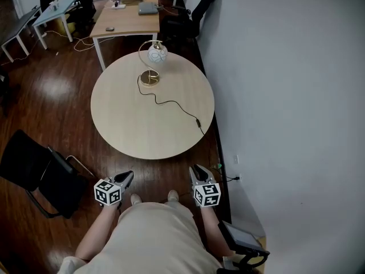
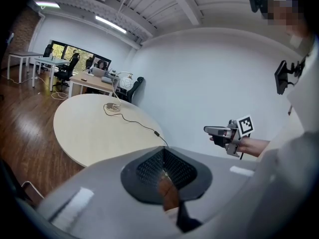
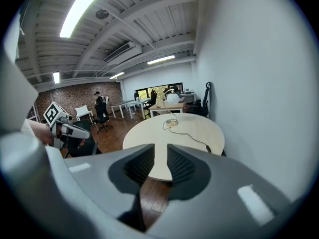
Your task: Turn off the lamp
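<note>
Lamp (image 1: 155,59) stands on far side of round table (image 1: 131,133), well ahead of both tongs; cord (image 1: 171,103) runs back toward R side. L gripper (image 2: 163,151): jaws together, empty. R gripper (image 3: 160,151): narrow gap, nothing btwn. Both short of table's near edge.

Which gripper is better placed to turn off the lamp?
Right, probably: the right gripper, fingers apart, is nearer the dark block on the lamp cord, likely the switch. The left gripper is shut.
</note>
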The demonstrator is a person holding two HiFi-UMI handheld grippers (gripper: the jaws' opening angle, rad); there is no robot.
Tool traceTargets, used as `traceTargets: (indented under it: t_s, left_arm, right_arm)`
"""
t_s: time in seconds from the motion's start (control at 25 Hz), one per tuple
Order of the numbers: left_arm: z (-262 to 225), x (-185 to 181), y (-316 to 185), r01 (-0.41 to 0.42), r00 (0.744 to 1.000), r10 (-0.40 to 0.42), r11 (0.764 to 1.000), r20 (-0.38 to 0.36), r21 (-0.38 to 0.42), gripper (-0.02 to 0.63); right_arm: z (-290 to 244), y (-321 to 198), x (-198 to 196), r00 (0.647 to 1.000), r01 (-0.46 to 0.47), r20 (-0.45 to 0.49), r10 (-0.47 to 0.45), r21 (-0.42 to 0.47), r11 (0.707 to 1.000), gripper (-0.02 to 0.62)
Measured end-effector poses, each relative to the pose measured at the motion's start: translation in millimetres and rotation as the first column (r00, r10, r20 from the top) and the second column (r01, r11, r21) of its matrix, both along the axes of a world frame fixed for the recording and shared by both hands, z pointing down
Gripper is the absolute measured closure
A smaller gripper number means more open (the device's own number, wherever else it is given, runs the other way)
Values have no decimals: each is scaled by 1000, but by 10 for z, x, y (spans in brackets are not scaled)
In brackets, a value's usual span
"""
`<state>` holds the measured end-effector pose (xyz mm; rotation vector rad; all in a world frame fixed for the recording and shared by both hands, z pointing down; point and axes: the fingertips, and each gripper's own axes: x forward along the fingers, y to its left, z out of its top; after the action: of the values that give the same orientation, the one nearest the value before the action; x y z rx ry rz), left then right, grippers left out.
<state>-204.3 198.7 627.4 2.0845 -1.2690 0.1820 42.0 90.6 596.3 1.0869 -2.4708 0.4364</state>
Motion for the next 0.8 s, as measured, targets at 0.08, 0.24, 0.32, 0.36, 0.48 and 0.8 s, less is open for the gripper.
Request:
traceTargets:
  t_s: [0.08,0.24,0.32,0.36,0.48,0.8]
  left_arm:
    - [4,8,11,1,1000,-1,1000,1,-5,601]
    - [35,89,32,1,1000,-1,1000,-3,-15,601]
    - [49,136,45,-2,1000,2,1000,-4,-20,601]
    - [52,154,55,-5,1000,4,1000,-5,-22,601]
    - [55,205,54,-16,1000,15,1000,-6,-24,601]
    - [62,305,38,-34,999,34,999,3,-38,601]
  right_arm:
    - [9,-5,38,1000,-10,1,10,-3,1000,515]
    - [-17,-19,150,999,-37,-1,37,24,999,534]
    - [-32,-14,181,999,-43,2,43,37,998,534]
    - [-41,-5,190,999,-47,2,47,45,998,537]
    - [-130,10,215,998,-59,-2,59,102,993,591]
    - [-150,28,279,997,-72,11,71,125,990,591]
